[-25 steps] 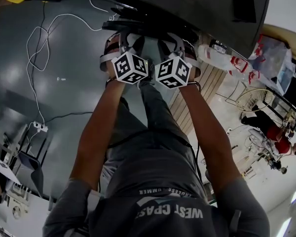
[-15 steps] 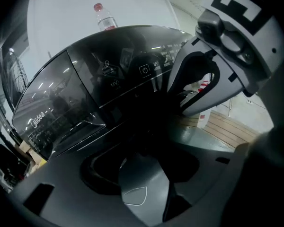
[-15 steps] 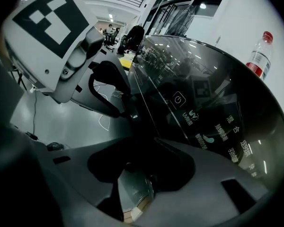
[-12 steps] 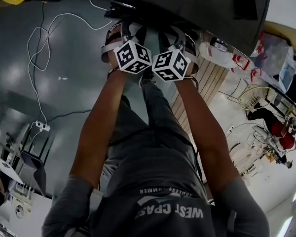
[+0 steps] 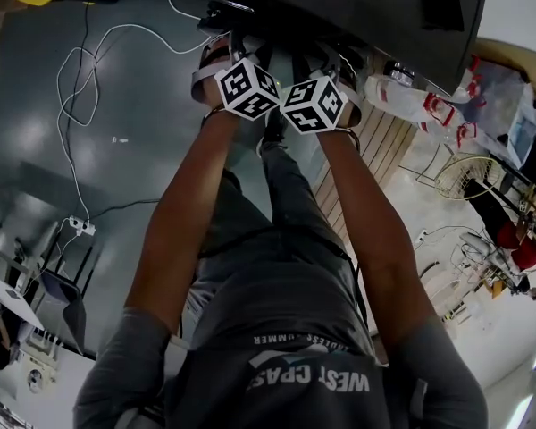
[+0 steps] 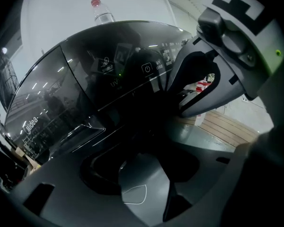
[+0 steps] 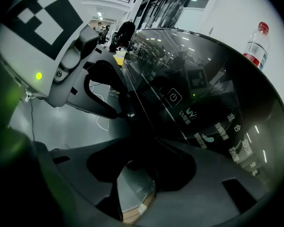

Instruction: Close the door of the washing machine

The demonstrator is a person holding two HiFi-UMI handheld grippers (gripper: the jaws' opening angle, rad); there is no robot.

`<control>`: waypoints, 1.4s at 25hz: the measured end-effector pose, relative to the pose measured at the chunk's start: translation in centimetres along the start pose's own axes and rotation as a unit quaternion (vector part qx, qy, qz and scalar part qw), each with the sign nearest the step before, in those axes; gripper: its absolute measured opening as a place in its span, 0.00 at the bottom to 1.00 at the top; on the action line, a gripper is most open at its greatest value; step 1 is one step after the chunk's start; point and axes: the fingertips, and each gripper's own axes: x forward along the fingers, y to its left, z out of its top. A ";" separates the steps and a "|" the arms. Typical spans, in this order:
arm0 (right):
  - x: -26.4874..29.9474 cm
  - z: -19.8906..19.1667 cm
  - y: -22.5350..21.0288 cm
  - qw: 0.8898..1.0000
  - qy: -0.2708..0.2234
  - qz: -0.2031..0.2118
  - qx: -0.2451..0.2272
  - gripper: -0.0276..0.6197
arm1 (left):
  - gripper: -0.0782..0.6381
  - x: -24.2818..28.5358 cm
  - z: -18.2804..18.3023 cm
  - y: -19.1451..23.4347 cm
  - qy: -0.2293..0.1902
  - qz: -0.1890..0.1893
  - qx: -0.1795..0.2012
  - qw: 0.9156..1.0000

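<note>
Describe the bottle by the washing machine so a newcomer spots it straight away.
Start at the glossy black washing machine filling the right gripper view. Follow its curved top edge rightward to a clear plastic bottle standing against the white wall. Its red cap and red label are the only red there.

The grey floor (image 5: 36,123) carries a looping white cable (image 5: 71,88) at ten o'clock, a white power strip (image 5: 82,227) at nine o'clock, and the dark washing machine (image 5: 357,7) at twelve o'clock.
</note>
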 end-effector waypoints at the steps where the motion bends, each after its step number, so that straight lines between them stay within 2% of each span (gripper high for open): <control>1: 0.0 -0.1 0.1 1.000 0.006 0.005 -0.002 0.33 | 0.45 0.0 -0.1 -0.1 0.001 -0.005 0.004 1.000; 5: 0.6 -0.7 -0.3 0.999 0.030 0.027 -0.017 0.32 | 0.39 0.3 0.2 -0.3 0.006 -0.026 0.013 1.000; 8: 0.2 -0.2 -1.1 0.998 0.037 0.038 -0.019 0.31 | 0.36 -0.7 1.1 -0.2 -0.001 -0.041 0.037 0.998; 13: -2.6 2.3 -1.7 0.999 0.013 0.035 -0.013 0.28 | 0.29 -4.7 0.5 1.4 -0.010 -0.047 0.076 0.996; 18: -6.0 4.5 -2.7 1.000 -0.015 0.020 0.008 0.24 | 0.28 -9.4 0.9 4.5 -0.037 -0.036 0.101 0.994; 20: -7.6 5.5 -3.4 0.999 -0.033 0.015 0.018 0.22 | 0.28 -11.2 1.7 5.9 -0.049 -0.030 0.100 0.993; 24: -11.7 8.2 -4.7 0.996 -0.076 0.005 0.046 0.17 | 0.27 -15.6 3.2 8.3 -0.085 -0.026 0.061 0.994; 28: -16.8 11.2 -6.0 0.988 -0.132 -0.004 0.085 0.15 | 0.26 -20.8 4.2 10.6 -0.122 -0.018 0.012 0.992; 32: -22.1 13.2 -7.4 0.974 -0.191 -0.013 0.120 0.13 | 0.25 -25.7 4.9 12.2 -0.161 -0.029 -0.052 0.985; 35: -26.6 14.5 -7.7 0.961 -0.236 -0.009 0.145 0.12 | 0.25 -30.0 5.4 13.0 -0.192 -0.034 -0.081 0.977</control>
